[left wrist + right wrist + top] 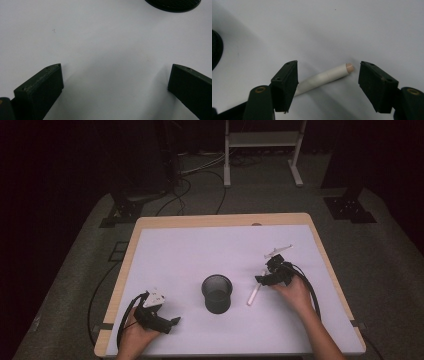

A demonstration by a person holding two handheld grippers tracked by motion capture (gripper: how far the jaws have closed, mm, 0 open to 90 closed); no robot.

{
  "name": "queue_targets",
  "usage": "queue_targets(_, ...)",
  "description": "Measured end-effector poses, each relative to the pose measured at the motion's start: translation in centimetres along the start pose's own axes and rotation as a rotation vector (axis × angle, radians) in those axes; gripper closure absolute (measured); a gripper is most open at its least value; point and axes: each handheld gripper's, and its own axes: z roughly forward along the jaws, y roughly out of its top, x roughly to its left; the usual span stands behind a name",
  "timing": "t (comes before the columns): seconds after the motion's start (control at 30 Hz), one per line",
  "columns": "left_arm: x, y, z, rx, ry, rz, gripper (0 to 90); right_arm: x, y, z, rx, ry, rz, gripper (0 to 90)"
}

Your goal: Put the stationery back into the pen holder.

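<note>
A white pen-like stick (253,295) with a pale tip lies on the white mat to the right of a black mesh cup (217,293). My right gripper (261,279) is low over the stick's far end. In the right gripper view the stick (324,77) lies between the two jaws of my right gripper (328,75); the left jaw overlaps it and the right jaw stands just clear of its tip. My left gripper (175,321) rests near the table's front left with its jaws wide apart. Bare mat lies between the jaws of my left gripper (115,80).
The cup's dark base (173,4) sits at the top edge of the left gripper view, and its side (215,48) at the left edge of the right gripper view. A wooden table rim (220,220) frames the mat. Cables and stands lie on the floor beyond.
</note>
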Motion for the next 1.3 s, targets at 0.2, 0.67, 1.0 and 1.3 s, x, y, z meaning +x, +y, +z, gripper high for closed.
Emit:
queue_targets(0.2,0.0,0.0,0.0,0.000,0.000,0.000,0.0,-0.2,0.0,0.3,0.015,0.005,0.007,35.4)
queue_targets(0.67,0.0,0.0,0.0,0.000,0.000,0.000,0.0,-0.3,0.1,0.8,0.032,0.015,0.017,45.4)
queue_targets(1.0,0.0,0.0,0.0,0.000,-0.001,0.000,0.0,-0.2,0.6,1.1,0.069,0.015,0.007,54.5)
queue_targets(1.3,0.0,0.0,0.0,-0.001,-0.001,-0.001,0.0,-0.1,1.5,1.2,0.146,0.009,-0.024,64.7)
